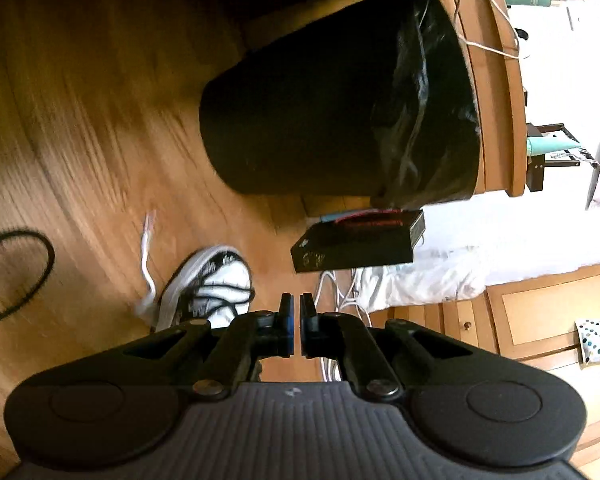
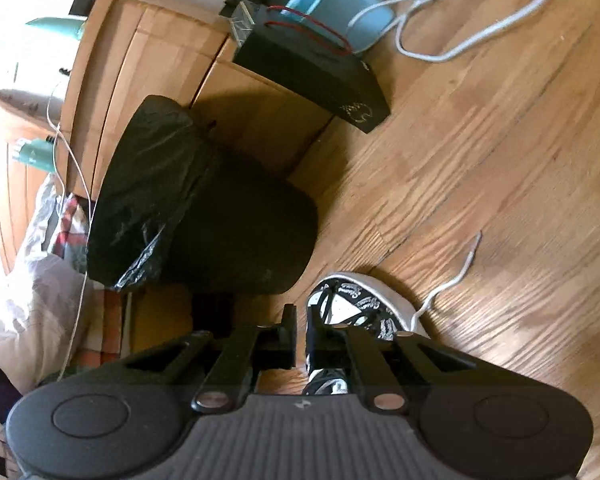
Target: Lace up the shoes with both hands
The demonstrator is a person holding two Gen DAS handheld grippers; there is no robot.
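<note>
The left claw [image 1: 297,303] is closed on nothing. The right claw [image 2: 302,314], almost closed, partly hides the black-and-white patterned sneaker [image 2: 356,304] on the wooden floor [image 2: 500,160]; a grip is unclear.

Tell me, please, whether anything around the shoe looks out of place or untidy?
Yes: a white lace trails loose from the shoe across the wooden floor, untied. White cables also lie tangled on the floor beyond the black box.

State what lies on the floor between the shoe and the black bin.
In the right wrist view, only bare floor separates the shoe from the bin; nothing lies there.
</note>
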